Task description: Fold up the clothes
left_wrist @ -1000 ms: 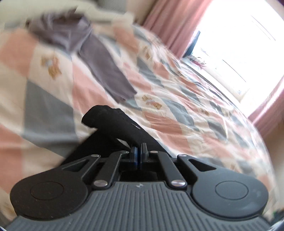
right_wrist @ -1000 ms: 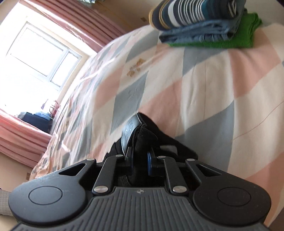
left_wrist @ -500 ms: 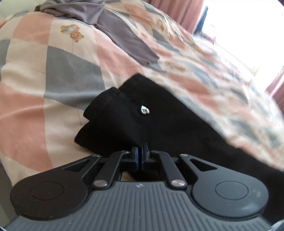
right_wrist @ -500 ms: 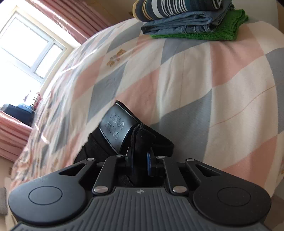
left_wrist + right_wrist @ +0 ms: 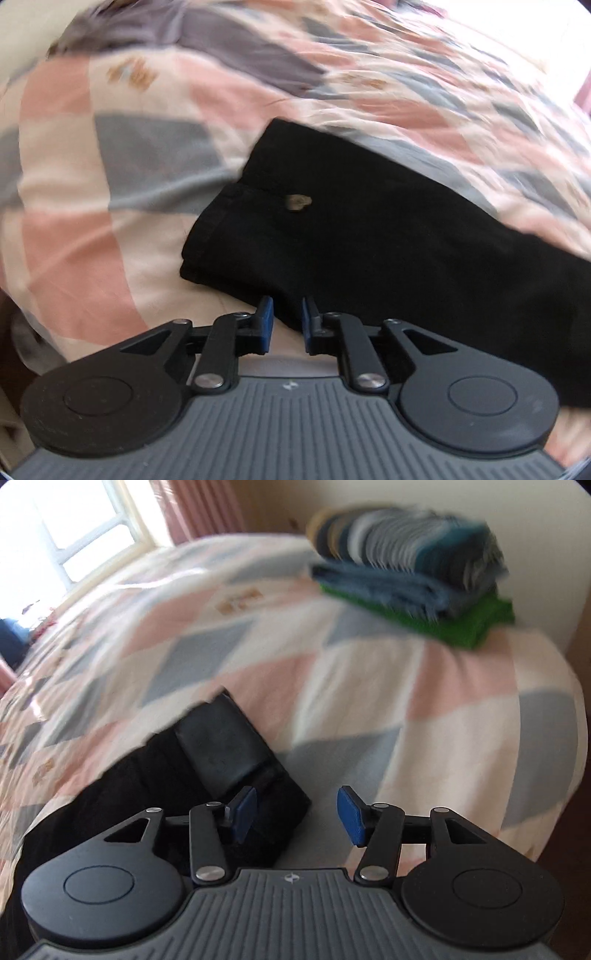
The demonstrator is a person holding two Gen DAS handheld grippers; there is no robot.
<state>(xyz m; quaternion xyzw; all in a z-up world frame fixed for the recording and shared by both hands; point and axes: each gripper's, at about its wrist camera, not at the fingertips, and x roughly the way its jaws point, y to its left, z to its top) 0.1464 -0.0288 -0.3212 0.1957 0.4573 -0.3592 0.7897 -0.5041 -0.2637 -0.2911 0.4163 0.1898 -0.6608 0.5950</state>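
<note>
Listing what we see: black trousers (image 5: pixel 388 236) lying flat on the checked bed cover (image 5: pixel 92 206), stretching from just ahead of our left hand-held gripper (image 5: pixel 287 325) off to its right. That gripper's pads are parted, a fabric edge between them, ungripped. Our right hand-held gripper (image 5: pixel 297 818) is spread wide, released, trouser waistband (image 5: pixel 225 753) ahead-left. Folded clothes stack (image 5: pixel 410 576) far ahead-right.

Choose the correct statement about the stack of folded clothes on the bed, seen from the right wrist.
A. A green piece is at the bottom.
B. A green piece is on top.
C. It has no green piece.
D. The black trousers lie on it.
A: in the stack, the green piece lies under the blue and striped ones.
</note>
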